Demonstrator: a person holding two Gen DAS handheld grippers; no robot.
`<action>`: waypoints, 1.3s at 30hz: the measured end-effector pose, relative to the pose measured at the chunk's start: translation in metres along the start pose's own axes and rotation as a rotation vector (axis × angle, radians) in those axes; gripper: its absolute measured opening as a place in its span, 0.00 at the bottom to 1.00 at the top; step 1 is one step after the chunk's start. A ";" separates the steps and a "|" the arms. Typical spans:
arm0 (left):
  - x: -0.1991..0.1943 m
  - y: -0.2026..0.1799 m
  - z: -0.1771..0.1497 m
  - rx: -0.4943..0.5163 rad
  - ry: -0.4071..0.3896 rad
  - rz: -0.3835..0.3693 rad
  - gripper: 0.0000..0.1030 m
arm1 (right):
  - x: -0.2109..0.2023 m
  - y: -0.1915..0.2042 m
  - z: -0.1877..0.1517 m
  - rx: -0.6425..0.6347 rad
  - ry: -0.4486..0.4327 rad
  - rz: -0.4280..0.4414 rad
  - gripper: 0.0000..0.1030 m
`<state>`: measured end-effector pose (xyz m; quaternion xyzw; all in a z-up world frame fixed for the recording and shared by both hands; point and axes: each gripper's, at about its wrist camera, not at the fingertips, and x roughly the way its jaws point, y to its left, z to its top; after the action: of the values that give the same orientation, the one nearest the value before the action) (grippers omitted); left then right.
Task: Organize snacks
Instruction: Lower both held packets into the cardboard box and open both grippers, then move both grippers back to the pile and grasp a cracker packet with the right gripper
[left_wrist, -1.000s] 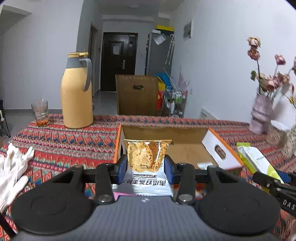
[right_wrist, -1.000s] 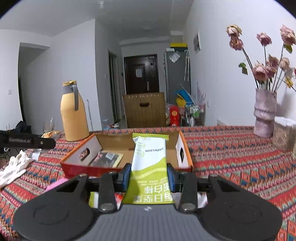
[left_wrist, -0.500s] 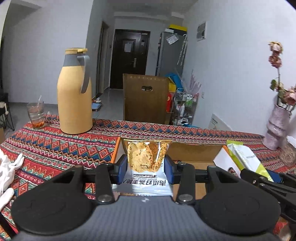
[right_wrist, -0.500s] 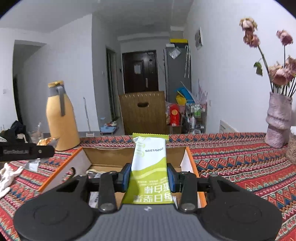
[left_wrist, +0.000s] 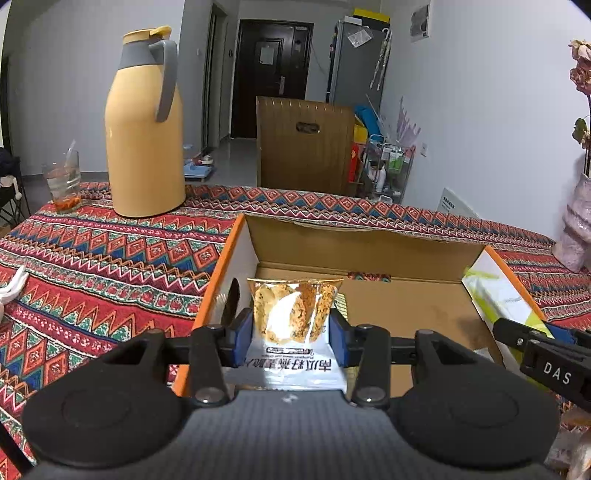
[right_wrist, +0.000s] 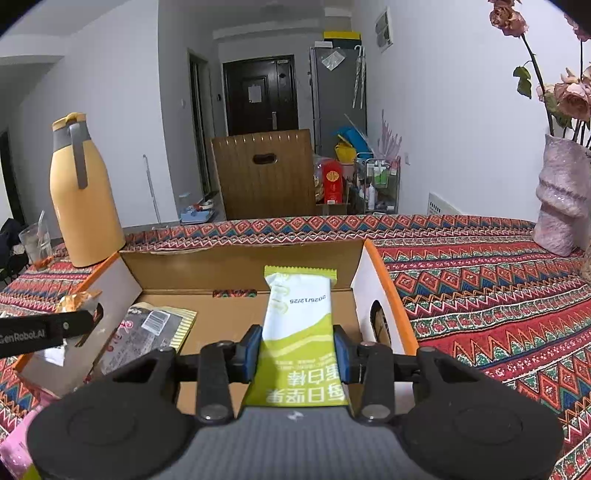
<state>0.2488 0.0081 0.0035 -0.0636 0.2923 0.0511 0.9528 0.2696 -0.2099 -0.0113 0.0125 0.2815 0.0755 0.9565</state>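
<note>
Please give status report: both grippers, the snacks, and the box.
Left gripper over cardboard box, jaws opening, cracker packet between them. Right gripper shut on green snack bar, above box. Dark packet already inside. Nothing blocking.

Cracker snack pack (left_wrist: 295, 325): clear window showing round seeded crackers, white lower panel with inverted print. Stood upright, slightly crumpled, over the box's 9 o'clock end, just inside the left wall.

Green-and-white bar wrapper (right_wrist: 301, 332): flat, long, crimped green top edge, date print upside down. Tilted up, over the box's 3 o'clock half, near the right wall.

Cardboard box (right_wrist: 243, 266): open-top, brown inside, orange rim, white end walls with hand-hole cutouts, far flap torn. Sat on the patterned cloth.

Dark snack packet (right_wrist: 147, 328) with barcode label lay flat on the box floor at 9 o'clock.
</note>
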 end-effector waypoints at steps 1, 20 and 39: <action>-0.002 -0.001 0.000 0.000 -0.007 -0.003 0.48 | 0.000 0.000 0.000 0.001 0.000 0.001 0.40; -0.044 0.002 0.007 -0.034 -0.089 0.025 1.00 | -0.050 -0.009 0.002 0.038 -0.111 -0.001 1.00; -0.115 0.004 -0.044 0.015 -0.034 -0.033 1.00 | -0.148 -0.011 -0.062 -0.042 -0.144 0.011 1.00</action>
<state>0.1291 -0.0014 0.0315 -0.0606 0.2752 0.0342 0.9589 0.1147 -0.2439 0.0152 -0.0005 0.2104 0.0855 0.9739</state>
